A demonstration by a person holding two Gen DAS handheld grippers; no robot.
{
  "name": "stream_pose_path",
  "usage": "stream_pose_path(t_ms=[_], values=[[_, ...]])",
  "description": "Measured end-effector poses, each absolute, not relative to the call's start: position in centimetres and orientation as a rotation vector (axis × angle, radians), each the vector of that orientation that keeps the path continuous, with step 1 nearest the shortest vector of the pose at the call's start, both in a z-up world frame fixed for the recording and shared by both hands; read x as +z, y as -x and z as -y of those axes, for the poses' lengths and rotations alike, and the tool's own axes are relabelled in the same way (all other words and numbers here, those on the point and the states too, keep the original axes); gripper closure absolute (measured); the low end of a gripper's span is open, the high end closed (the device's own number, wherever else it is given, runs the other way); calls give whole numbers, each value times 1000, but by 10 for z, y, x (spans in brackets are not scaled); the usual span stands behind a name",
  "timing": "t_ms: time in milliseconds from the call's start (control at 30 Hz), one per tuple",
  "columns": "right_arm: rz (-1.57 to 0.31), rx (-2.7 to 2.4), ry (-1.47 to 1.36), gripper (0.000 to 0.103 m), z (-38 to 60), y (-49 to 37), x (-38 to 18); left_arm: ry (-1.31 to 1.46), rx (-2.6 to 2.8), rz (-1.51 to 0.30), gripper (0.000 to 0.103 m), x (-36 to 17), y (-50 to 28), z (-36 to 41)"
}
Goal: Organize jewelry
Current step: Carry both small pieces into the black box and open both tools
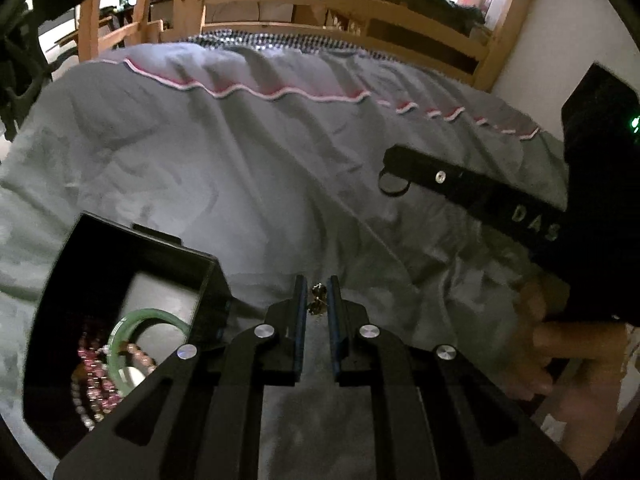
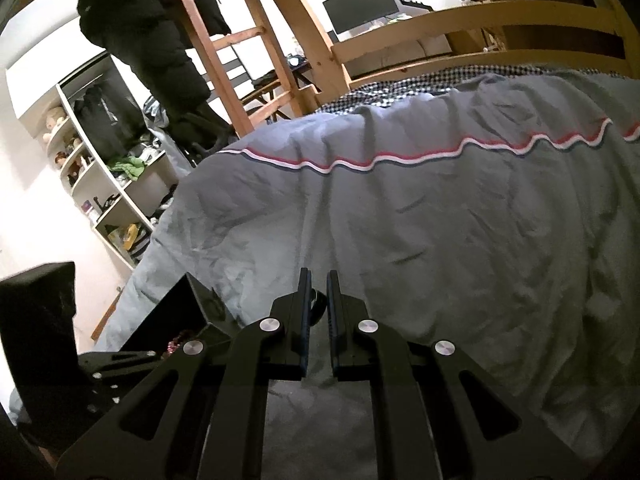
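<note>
Already the black box (image 1: 120,280) on the bed (image 1: 260,140) holds a green bangle (image 1: 140,320) and bead bracelets (image 1: 96,372), while the left gripper (image 1: 316,300) pinches a small gold piece (image 1: 317,300) and the right gripper (image 2: 318,300) a dark ring (image 2: 319,304), both seemingly awaiting the box.

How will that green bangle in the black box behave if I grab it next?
The green bangle looks like a rigid glassy ring, so probably stiff, smooth and slippery. Pink bead strands overlap it and may drag along. It is likely brittle if dropped against the black box.
</note>
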State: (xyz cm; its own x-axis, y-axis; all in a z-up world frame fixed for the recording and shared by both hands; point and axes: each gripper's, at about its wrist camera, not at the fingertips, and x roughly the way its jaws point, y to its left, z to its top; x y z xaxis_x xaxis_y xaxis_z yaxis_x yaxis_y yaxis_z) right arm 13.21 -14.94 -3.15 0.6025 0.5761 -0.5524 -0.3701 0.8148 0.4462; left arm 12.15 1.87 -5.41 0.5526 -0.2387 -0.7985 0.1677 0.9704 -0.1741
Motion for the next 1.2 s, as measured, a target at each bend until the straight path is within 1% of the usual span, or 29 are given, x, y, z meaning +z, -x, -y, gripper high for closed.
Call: stream_pose_path(t_ms=[233,667,867,1200], values=[[-727,598,-266,95,134,-126,-22,84,-224,-911,93,-29,-110,-32],[-695,701,-203,95,88,-100,-5,80,-142,-841,93,7,-78,-85],[-704,769,-153,95,53,-81,-5,103,-71,-858,93,5,-78,-116],[-758,861,-69,95,1,-55,-23,100,-12,-909,93,-9,-71,-140]])
